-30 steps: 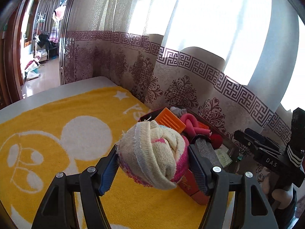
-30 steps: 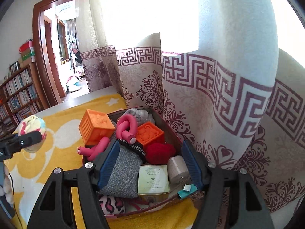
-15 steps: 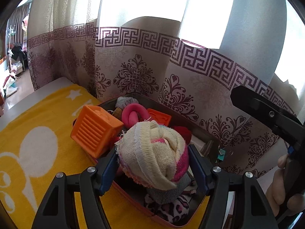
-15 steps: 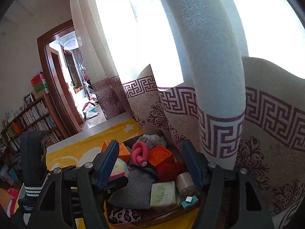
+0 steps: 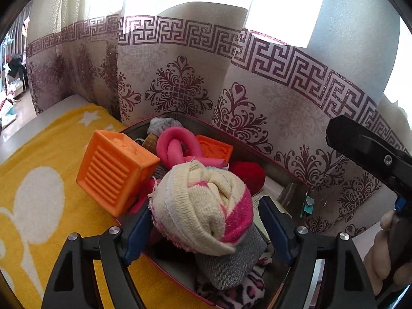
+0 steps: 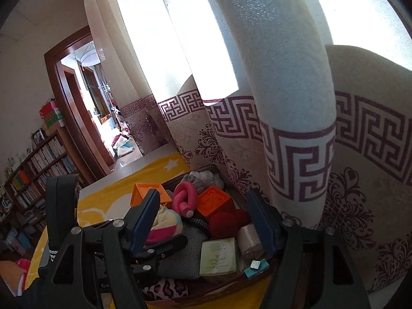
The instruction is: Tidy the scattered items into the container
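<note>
Release step: left gripper (image 5: 204,228) fingers opening around cream-and-pink rolled knit sock (image 5: 203,206) over the crammed red-rimmed container (image 5: 260,149); right gripper (image 6: 203,221) fingers opening, empty. Next: withdrawing upward.

A pale surface (image 5: 64,104) is covered by a yellow towel (image 5: 51,154) patterned in white, on which a dark, red-edged container (image 5: 288,175) is set beside the curtain (image 5: 180,90).

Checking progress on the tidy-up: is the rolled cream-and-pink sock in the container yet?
In: the sock lies on the grey cloth inside the container.
</note>
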The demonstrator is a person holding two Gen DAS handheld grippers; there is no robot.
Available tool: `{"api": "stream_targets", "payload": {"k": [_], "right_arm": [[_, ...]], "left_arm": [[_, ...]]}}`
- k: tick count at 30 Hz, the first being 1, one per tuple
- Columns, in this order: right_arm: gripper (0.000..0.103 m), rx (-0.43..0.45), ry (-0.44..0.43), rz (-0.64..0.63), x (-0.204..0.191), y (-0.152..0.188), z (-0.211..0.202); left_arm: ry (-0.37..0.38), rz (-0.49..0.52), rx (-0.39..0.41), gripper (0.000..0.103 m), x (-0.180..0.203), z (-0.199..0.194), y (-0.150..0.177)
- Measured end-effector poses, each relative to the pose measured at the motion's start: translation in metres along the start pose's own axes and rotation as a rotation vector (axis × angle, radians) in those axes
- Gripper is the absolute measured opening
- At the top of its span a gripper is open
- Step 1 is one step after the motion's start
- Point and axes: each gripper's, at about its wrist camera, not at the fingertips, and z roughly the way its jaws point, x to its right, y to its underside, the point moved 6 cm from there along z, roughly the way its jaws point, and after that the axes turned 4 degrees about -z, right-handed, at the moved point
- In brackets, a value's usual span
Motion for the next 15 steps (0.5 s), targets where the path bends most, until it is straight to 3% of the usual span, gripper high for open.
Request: {"api": "stream_targets", "payload": {"k": [6,8,9,15], "right_arm": [[0.082,-0.018,0.003,0.008,0.002,0.002,-0.010],[0.082,-0.035,0.014,-0.015,0.001,0.006,-0.011],[0.082,-0.047,0.018,-0.028,0.000,0.009,-0.012],[0.083,-0.146,0.080,-0.103,-0.003,0.037,-0.010]], "left_arm": [[-0.025,-0.012,0.027,0.084,0.002,-0.020,0.004],[-0.086,-0.003,0.057,0.089,0.002,-0.030,0.006],[-0.125,0.002,0.074,0.100,-0.001,-0.036,0.008],[-0.242,-0.027,0.152,0.103,-0.010,-0.067,0.020]]}}
